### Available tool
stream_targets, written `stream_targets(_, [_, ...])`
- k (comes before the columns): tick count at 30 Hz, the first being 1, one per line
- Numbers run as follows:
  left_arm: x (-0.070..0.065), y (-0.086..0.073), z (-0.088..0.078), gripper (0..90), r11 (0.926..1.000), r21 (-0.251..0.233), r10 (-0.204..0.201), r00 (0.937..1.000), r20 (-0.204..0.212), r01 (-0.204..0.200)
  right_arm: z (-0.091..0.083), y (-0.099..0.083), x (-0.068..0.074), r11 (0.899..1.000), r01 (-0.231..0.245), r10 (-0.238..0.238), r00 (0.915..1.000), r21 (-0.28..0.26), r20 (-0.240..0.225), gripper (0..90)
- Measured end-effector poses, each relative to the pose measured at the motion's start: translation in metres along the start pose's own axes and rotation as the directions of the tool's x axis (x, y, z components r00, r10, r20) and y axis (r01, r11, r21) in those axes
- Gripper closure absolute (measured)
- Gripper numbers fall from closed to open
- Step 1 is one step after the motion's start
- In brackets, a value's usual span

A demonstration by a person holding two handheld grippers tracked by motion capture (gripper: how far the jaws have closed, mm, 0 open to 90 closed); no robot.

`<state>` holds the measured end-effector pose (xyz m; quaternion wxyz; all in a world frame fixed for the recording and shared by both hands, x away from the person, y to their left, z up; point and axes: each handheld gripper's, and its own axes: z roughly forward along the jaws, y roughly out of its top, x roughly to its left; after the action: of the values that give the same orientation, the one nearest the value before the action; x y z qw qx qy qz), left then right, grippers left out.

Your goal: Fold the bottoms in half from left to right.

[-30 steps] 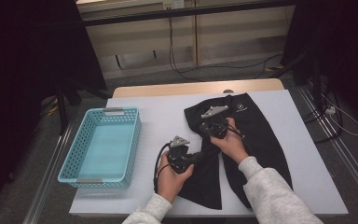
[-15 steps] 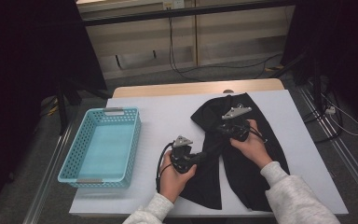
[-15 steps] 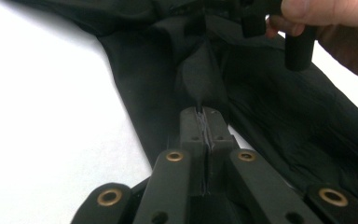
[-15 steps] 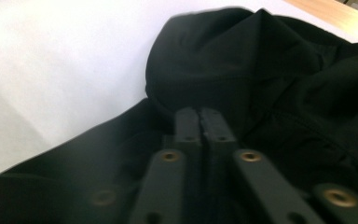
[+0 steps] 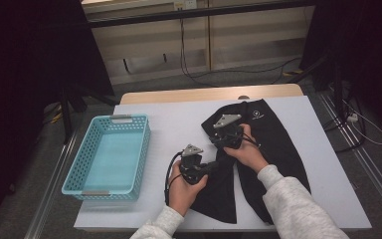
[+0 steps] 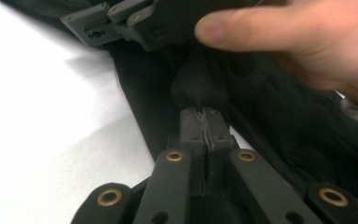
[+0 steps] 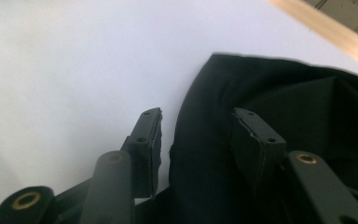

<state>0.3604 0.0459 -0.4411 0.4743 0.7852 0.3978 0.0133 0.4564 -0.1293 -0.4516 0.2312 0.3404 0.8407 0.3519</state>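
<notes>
A black garment (image 5: pixel 273 144) lies spread on the white table (image 5: pixel 169 119). My left gripper (image 5: pixel 215 167) is at the garment's left edge, near mid-length. In the left gripper view its jaws (image 6: pixel 204 116) are pressed together on a pinched fold of the black fabric (image 6: pixel 279 121). My right gripper (image 5: pixel 218 128) hovers over the garment's upper left corner. Its jaws (image 7: pixel 198 123) have just been opening and now stand apart. The cloth's edge (image 7: pixel 284 140) lies under and between them, untouched by the pads. The right hand (image 6: pixel 298 42) shows close above the left jaws.
A light blue plastic basket (image 5: pixel 112 119) stands on the table's left side, nothing visible in it. The table's wooden far edge (image 5: pixel 204 94) lies beyond the garment. Cables run across the floor behind and to the right.
The right gripper swung to the right over the garment, then came back left to its upper left corner, and its jaws parted. The left gripper kept still on its fold.
</notes>
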Motion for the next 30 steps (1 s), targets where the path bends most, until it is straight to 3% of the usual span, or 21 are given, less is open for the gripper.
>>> stream_targets(2, [0.000,0.000,-0.001,89.1,1.0000,-0.004,-0.008,1.0000,0.001,0.008,0.004,-0.001,0.001,1.000,0.009,-0.009,1.0000,0.013,0.000,63.3])
stream_targets(3, [0.001,0.001,-0.001,89.1,1.0000,-0.007,-0.005,1.0000,-0.002,0.005,0.004,-0.002,0.002,0.999,0.022,-0.023,0.9995,0.025,0.021,66.1])
stream_targets(4, [0.001,0.002,-0.002,89.1,1.0000,-0.006,-0.002,1.0000,0.000,0.002,0.004,-0.002,0.001,0.999,0.025,-0.026,0.9995,0.030,0.020,73.7])
stream_targets(7, [-0.001,0.002,-0.002,89.1,0.9998,-0.019,-0.010,1.0000,0.002,0.010,0.001,-0.002,-0.004,1.000,0.008,-0.008,0.9998,0.026,0.015,85.1])
stream_targets(14, [0.000,0.004,-0.004,89.1,0.9997,-0.024,-0.006,1.0000,0.002,0.006,-0.019,0.007,-0.019,0.994,-0.097,0.098,0.9951,-0.055,0.010,86.3])
stream_targets(30, [0.001,0.006,-0.008,89.1,0.9992,-0.037,-0.014,0.9999,0.010,0.014,-0.029,0.012,-0.026,0.987,-0.133,0.135,0.9909,-0.090,0.009,86.7])
